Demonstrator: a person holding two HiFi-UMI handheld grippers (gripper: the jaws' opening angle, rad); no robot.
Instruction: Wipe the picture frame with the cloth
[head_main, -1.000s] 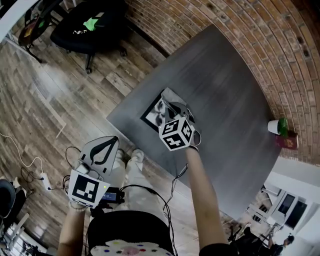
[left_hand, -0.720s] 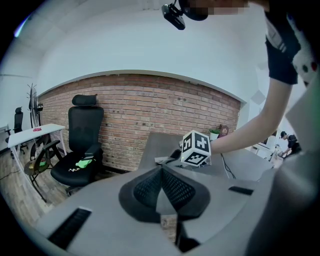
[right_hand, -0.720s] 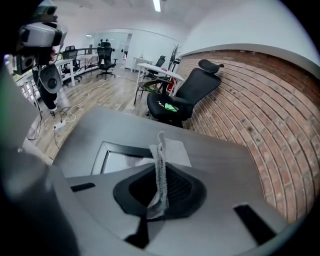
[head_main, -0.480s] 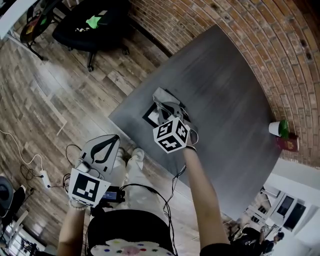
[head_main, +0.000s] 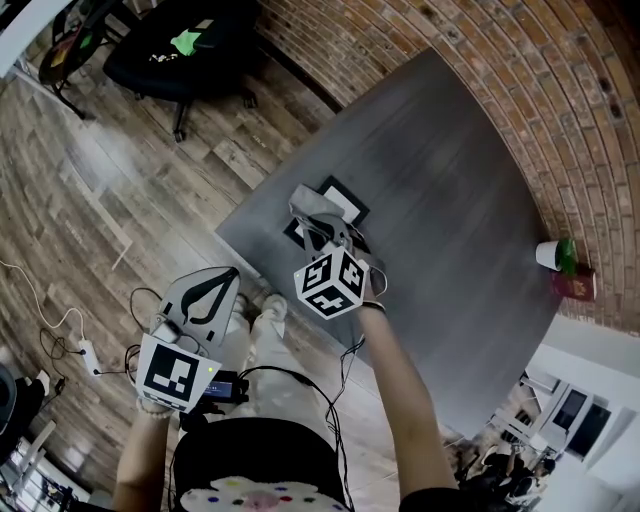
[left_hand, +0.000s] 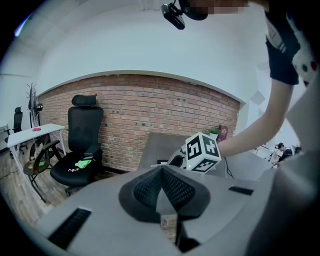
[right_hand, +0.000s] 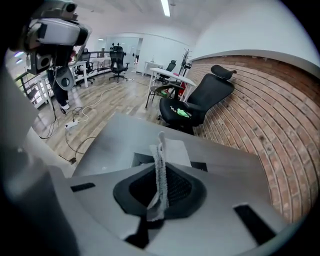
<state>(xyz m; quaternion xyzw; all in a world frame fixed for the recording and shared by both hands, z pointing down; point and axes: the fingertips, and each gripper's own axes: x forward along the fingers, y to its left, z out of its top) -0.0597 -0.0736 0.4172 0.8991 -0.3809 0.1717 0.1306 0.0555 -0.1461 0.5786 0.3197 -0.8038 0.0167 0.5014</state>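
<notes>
On the grey table (head_main: 460, 170), the right gripper (right_hand: 160, 175) pinches the soft, limp cloth (right_hand: 172, 150) by one edge, draping it just ahead over the stiff, probably slide-prone picture frame (head_main: 340, 198) (left gripper (left_hand: 162, 187) idle, jaws together, empty)

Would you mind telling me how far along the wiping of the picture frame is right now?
Done: the right hand-held gripper is shut on the cloth. In hand: the cloth lies on the person's side of the picture frame on the table. Left: the frame's far corner is uncovered; whether it is clean cannot be told. The left hand-held gripper is shut, empty, off the table.
</notes>
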